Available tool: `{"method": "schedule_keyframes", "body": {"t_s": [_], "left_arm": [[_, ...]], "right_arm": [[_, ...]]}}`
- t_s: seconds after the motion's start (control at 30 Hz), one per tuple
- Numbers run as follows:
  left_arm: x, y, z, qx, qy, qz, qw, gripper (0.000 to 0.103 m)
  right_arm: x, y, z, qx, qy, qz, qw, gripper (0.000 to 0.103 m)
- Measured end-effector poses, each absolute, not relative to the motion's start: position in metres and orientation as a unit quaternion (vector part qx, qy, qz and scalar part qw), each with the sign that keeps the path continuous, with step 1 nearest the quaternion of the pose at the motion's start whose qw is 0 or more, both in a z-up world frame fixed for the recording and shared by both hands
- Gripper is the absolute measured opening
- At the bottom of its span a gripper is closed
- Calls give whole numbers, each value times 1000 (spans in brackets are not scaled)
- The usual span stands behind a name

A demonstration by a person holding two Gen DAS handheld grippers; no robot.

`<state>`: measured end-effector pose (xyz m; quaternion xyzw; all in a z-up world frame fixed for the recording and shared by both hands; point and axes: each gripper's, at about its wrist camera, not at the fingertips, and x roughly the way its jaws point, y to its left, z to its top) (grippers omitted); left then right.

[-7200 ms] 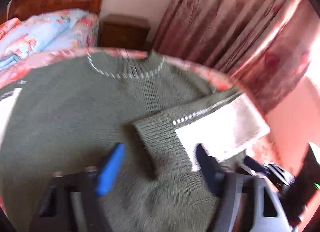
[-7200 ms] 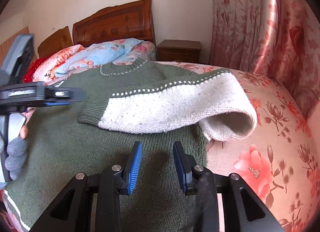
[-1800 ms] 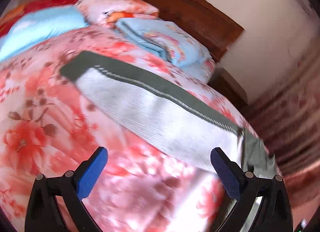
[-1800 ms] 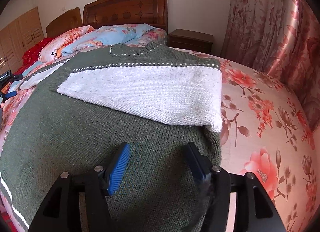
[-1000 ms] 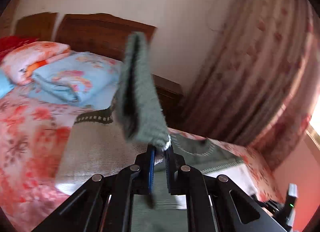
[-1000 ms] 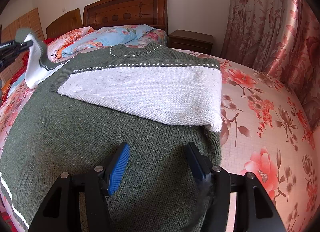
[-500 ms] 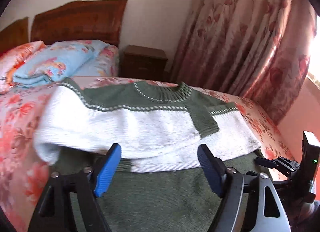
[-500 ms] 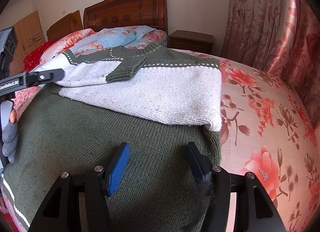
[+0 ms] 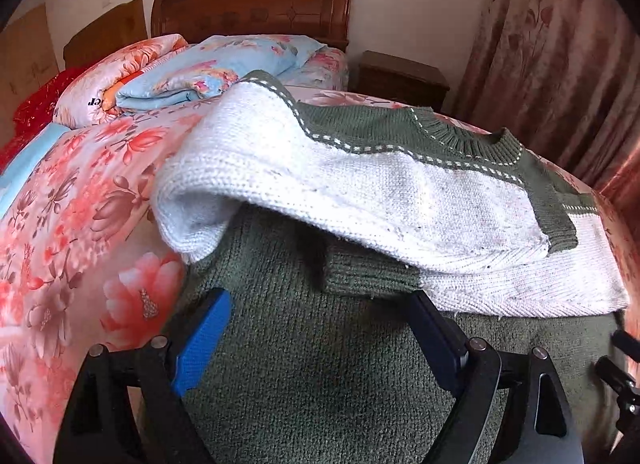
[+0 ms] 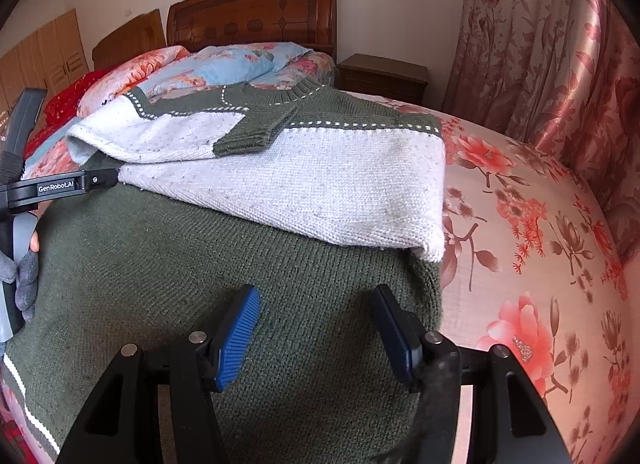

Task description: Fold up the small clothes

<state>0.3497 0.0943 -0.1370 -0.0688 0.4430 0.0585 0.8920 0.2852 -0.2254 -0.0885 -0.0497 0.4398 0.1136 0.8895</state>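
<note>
Left wrist view: the bed (image 9: 60, 200) with its pink floral sheet is shown from the left side, and the open mouth of the folded left sleeve (image 9: 288, 184) is seen there, a thing hidden in the right wrist view. The sweater (image 9: 320, 364) is laid flat on the bed, both sleeves crossed over its chest. In the right wrist view the right sleeve (image 10: 340, 180) is shown lying under the left cuff (image 10: 248, 136), and the gloved left hand (image 10: 24, 276) is seen at the frame's edge. A wooden headboard (image 10: 256, 12), curtains (image 10: 540, 44), a nightstand (image 10: 384, 72) and folded quilts (image 9: 200, 72) are seen behind. The left claw (image 9: 320, 344) is spread wide over the green body, holding nothing. The right claw (image 10: 316, 336) is likewise released above the hem.
</note>
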Motion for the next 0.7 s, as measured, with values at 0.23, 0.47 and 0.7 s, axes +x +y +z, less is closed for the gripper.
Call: {"method": "schedule_keyframes", "body": {"t_s": [0.23, 0.47, 0.7], "left_arm": [[343, 98, -132, -68, 441, 60, 893, 103], [343, 98, -131, -70, 440, 60, 893, 103], [341, 97, -131, -74, 439, 60, 893, 103]], "right_arm": [[329, -205, -58, 54, 429, 155, 888, 60], [395, -193, -84, 156, 438, 137, 875, 60], [378, -185, -67, 131, 377, 168, 901, 11]]}}
